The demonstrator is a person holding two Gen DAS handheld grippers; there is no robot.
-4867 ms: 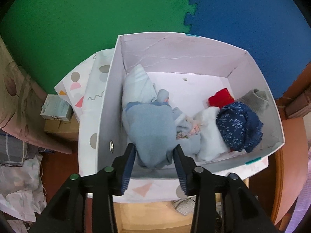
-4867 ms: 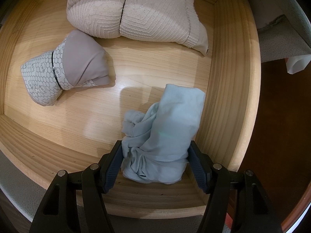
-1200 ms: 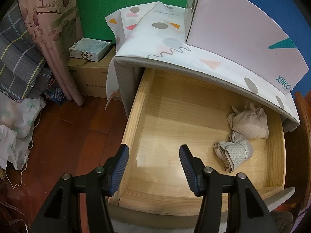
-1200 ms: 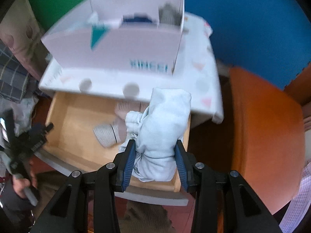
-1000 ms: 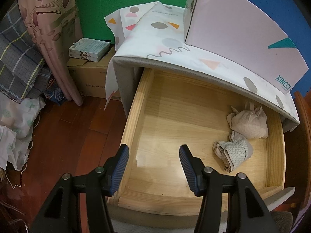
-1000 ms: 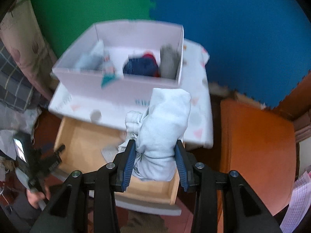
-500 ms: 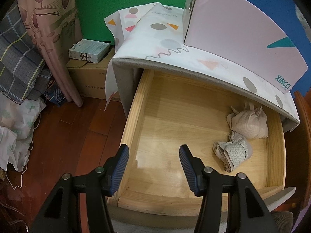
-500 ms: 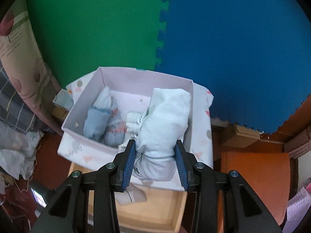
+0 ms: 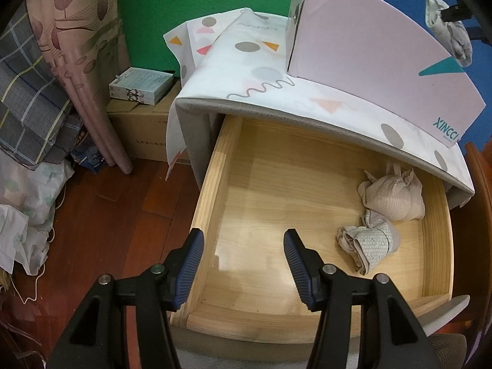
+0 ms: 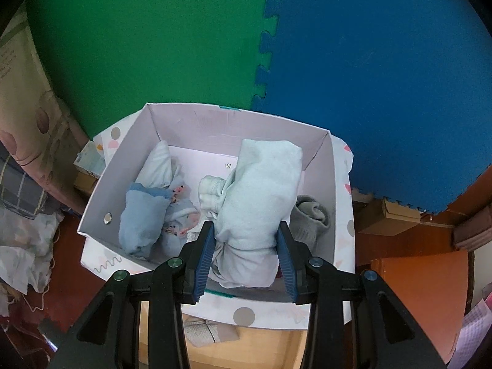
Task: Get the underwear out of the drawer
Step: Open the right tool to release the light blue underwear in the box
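Observation:
My right gripper (image 10: pixel 246 246) is shut on a pale blue folded underwear (image 10: pixel 258 203) and holds it above the open pink box (image 10: pixel 215 123). Inside the box lie light blue garments (image 10: pixel 144 215) at the left and a grey piece (image 10: pixel 310 218) at the right. In the left wrist view the same held bundle (image 9: pixel 449 40) shows at the top right, over the box (image 9: pixel 369 61). My left gripper (image 9: pixel 243 255) is open over the wooden drawer (image 9: pixel 215 184), with nothing between its fingers. A beige underwear (image 9: pixel 393 196) and a patterned grey one (image 9: pixel 369 246) lie at the drawer's right side.
The box stands on a cabinet top covered with a patterned cloth (image 9: pixel 246 70). Left of the cabinet are a cardboard carton with a small box (image 9: pixel 141 86), a curtain (image 9: pixel 77 46) and piled fabric on the red-brown floor. An orange surface (image 10: pixel 421 292) lies right of the cabinet.
My right gripper has carried the pale blue underwear from above the drawer up and over the pink box. The left gripper has stayed still and open over the drawer.

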